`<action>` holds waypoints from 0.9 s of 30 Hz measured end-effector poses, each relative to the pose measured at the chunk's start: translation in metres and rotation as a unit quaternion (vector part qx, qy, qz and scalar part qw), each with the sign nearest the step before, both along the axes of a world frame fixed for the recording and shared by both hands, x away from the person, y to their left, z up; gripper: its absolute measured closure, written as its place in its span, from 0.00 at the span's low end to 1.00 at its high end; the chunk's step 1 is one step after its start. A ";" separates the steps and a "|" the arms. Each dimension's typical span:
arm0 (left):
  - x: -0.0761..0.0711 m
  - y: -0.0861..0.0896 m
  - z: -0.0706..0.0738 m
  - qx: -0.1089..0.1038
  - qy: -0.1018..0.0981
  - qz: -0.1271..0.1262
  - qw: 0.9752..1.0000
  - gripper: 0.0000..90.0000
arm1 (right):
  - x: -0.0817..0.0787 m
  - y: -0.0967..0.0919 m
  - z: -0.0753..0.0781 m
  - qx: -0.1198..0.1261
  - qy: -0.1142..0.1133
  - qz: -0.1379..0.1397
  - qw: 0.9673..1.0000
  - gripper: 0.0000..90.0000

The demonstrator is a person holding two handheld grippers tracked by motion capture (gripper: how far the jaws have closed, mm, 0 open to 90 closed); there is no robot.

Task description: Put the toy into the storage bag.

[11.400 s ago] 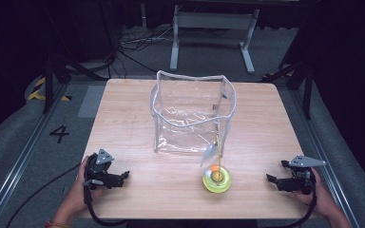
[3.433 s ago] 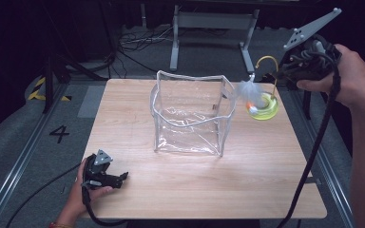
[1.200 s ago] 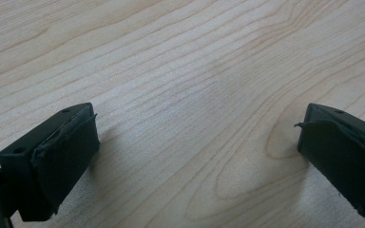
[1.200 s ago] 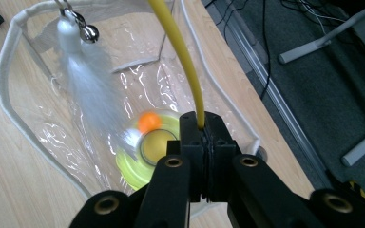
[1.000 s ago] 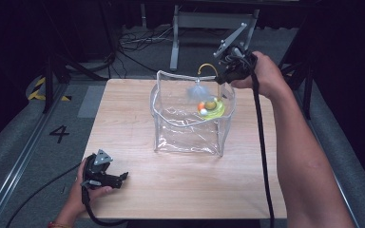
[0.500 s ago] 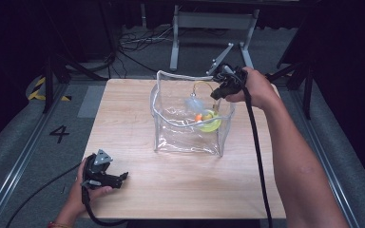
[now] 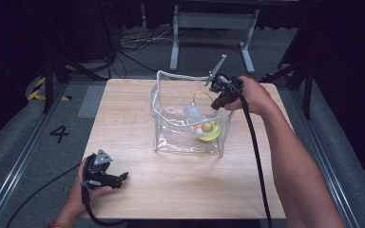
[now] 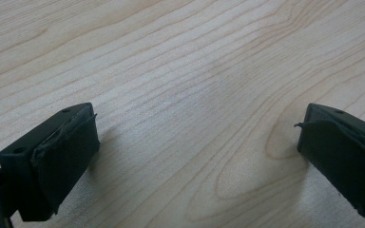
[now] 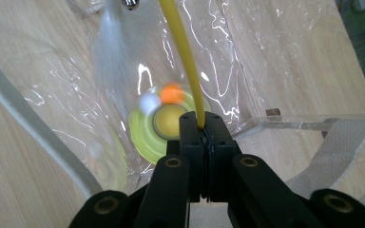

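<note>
While right gripper (image 9: 202,128) fingers pinch toy (image 7: 208,130) wand (image 9: 183,52) inside bag (image 7: 164,118), lower gently before releasing; left gripper (image 7: 119,177) fingers apart on bench (image 7: 128,109).

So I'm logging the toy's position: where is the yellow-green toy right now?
In the high view the yellow-green toy hangs low inside the clear bag at table centre, toward the bag's right side, its yellow wire clamped in the right gripper at the rim.
</note>
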State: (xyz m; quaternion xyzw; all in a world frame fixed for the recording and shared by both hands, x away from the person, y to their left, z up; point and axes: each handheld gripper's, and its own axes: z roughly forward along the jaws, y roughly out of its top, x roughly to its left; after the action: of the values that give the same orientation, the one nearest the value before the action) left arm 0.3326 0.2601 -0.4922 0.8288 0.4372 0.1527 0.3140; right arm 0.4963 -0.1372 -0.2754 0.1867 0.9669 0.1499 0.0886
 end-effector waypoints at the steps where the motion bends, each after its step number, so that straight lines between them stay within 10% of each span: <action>1: 0.000 0.000 0.000 0.000 0.000 0.000 1.000 0.00 | 0.000 0.000 -0.002 -0.001 0.003 0.000 1.000 0.98; 27: 0.000 0.000 0.000 0.000 0.000 0.000 1.000 0.00 | -0.010 -0.008 0.010 0.030 -0.034 0.000 0.999 0.85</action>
State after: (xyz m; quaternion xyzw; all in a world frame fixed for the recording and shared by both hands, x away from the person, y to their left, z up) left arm 0.3328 0.2601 -0.4922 0.8290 0.4367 0.1530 0.3140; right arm 0.4859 -0.1448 -0.2655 0.1846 0.9584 0.1846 0.1157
